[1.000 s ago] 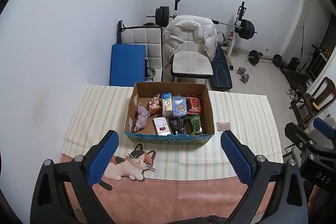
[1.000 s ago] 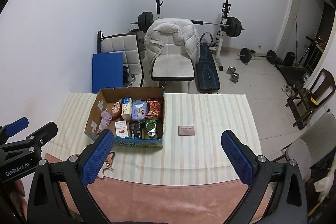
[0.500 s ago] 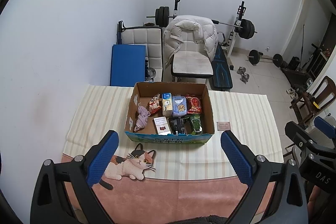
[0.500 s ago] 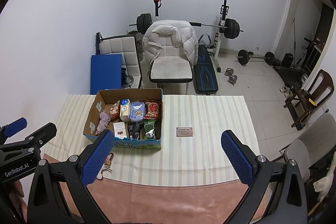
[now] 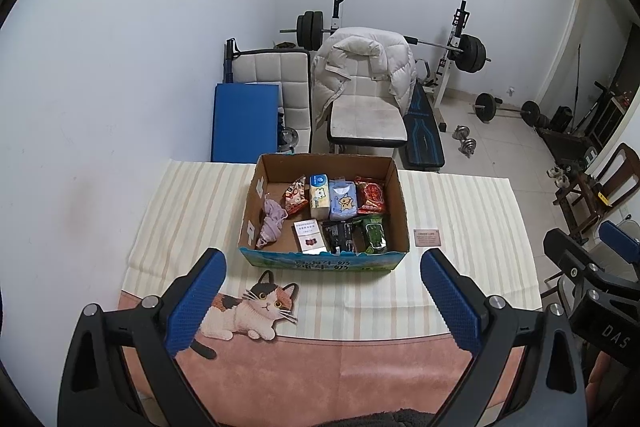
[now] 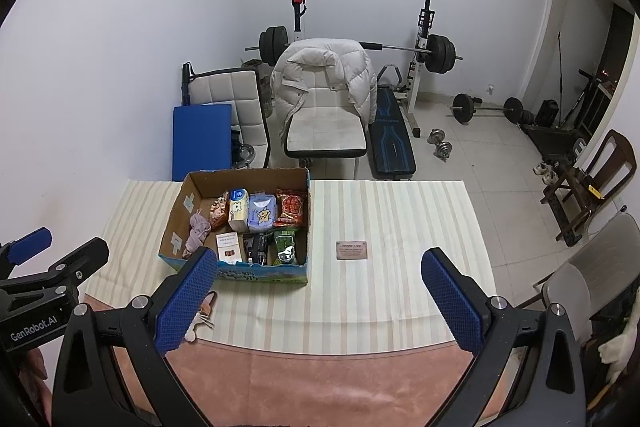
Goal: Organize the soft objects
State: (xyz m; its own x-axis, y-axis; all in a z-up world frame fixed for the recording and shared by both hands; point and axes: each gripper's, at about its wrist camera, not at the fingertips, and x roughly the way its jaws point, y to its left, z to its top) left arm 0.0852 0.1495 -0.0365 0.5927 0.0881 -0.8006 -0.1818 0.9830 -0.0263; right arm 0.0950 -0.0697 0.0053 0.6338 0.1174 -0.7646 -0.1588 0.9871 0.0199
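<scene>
Box (image 5: 324, 263) sits near table's (image 5: 472, 211) far left edge, soft packs (image 5: 342, 201) and purple cloth (image 5: 273, 223) all inside. Left claw (image 5: 322, 301) and right claw (image 6: 320, 301) both spread wide, holding nothing, hanging over near edge. Could be before sorting or after; cannot tell which.

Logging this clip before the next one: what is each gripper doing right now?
Left gripper: open, holding nothing, short of the cardboard box.
Right gripper: open, holding nothing, above the striped cloth.

Table with striped cloth (image 5: 460, 211), pink edge nearest; cardboard box (image 5: 324, 265), small card (image 5: 427, 237), cat-shaped mat (image 5: 250, 307) lying on it
</scene>
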